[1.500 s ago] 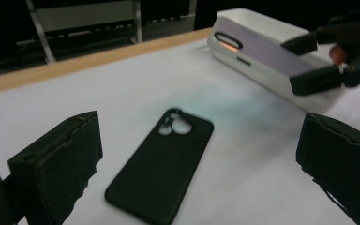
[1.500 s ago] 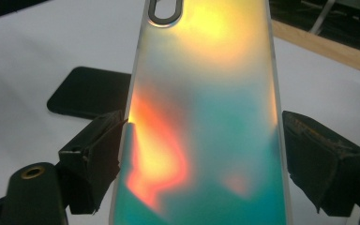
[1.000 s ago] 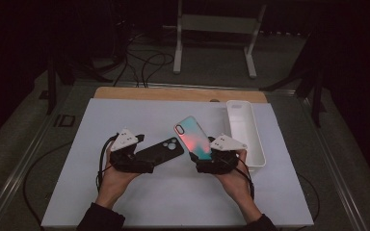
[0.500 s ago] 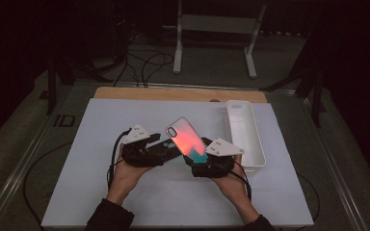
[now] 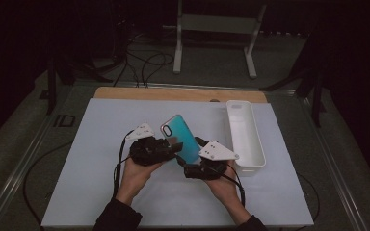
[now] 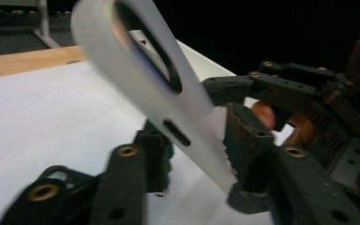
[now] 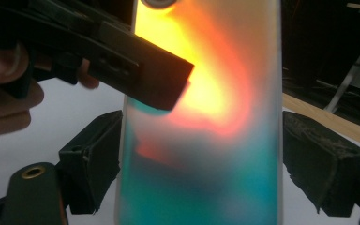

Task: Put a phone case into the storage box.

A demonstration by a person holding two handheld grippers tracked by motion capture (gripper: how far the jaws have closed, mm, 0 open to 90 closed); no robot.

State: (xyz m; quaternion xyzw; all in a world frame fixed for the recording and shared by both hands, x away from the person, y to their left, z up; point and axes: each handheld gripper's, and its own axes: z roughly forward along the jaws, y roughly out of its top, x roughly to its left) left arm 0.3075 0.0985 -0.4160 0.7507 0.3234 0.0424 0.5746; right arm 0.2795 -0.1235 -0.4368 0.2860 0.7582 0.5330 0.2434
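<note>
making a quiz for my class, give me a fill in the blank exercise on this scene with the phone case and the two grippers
1. The glossy teal and orange phone case is held off the white table between ____ grippers.
2. The long white plastic tray lies beside the person's ____ gripper.
3. In the left gripper view, the left gripper has its jaws on either side of the case's thin ____.
4. Along the table's far edge runs a strip of bare ____.

Missing words: two; right; edge; wood
</note>
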